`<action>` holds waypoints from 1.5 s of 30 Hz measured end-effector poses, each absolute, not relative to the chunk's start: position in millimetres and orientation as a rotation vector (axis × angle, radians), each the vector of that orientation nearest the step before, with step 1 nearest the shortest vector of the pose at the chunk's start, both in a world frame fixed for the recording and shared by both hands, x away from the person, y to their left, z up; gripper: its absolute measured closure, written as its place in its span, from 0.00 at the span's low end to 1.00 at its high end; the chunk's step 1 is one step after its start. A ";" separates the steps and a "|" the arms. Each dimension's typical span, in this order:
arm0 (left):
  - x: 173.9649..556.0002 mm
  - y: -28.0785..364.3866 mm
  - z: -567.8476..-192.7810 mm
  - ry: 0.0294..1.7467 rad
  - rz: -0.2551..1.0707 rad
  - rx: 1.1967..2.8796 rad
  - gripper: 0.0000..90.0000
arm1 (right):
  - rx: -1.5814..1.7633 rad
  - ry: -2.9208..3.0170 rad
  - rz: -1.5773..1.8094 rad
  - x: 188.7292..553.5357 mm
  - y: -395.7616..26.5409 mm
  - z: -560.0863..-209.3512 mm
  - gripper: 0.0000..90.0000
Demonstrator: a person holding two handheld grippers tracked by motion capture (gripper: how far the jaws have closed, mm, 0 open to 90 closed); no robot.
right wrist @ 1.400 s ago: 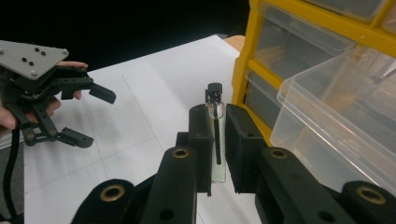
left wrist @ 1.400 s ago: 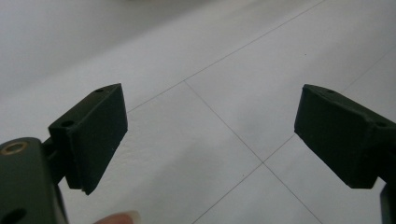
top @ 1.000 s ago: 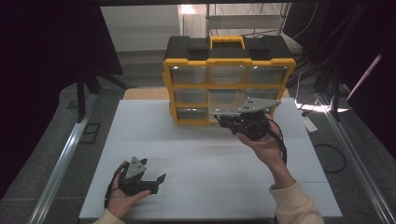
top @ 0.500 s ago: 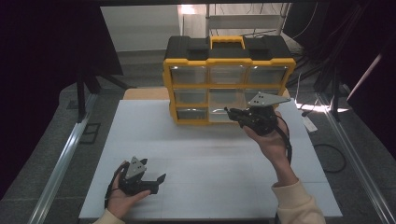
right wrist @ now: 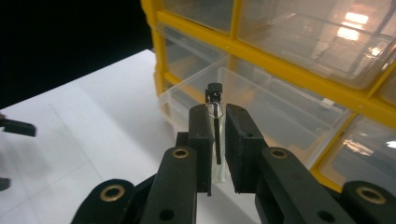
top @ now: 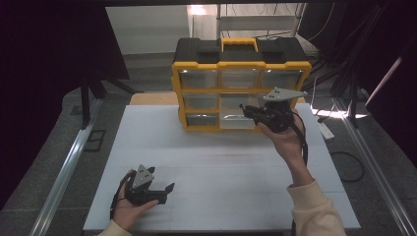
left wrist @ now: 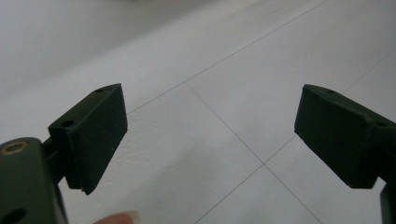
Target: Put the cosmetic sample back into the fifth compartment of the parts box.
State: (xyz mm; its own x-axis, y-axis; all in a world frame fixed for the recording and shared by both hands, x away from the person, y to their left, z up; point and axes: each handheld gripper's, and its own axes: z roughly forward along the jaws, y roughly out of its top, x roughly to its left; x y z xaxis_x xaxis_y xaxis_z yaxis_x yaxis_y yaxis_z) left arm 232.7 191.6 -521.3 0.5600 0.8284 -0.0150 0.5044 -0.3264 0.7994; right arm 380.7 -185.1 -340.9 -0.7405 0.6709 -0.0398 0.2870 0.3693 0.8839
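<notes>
The right gripper (right wrist: 218,135) pinches a small clear glass vial with black cap (right wrist: 215,100) before the yellow plastic drawer organizer (top: 241,91); the left gripper (left wrist: 210,135) rests with jaws spread.

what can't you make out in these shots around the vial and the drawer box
- Vial: in the right gripper view its lower end is hidden between the right gripper pads; contents too small to tell.
- Drawer box: in the high view, glare on the clear fronts hides what is inside.
- Open drawer: in the right gripper view, the gripper covers its near part.
</notes>
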 end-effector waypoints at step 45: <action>234.0 193.6 -520.5 1.078 0.502 1.985 0.11 | 0.951 2.180 1.420 404.0 -186.6 -347.2 0.20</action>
State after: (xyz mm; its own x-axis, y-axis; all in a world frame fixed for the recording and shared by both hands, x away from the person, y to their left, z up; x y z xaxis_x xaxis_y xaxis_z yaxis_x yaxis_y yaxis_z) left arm 234.0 193.6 -520.5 0.5571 0.8299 -0.0310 0.5102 -0.3126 0.8013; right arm 404.0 -186.6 -347.2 -0.7041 0.7080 0.0544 0.3358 0.2645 0.9041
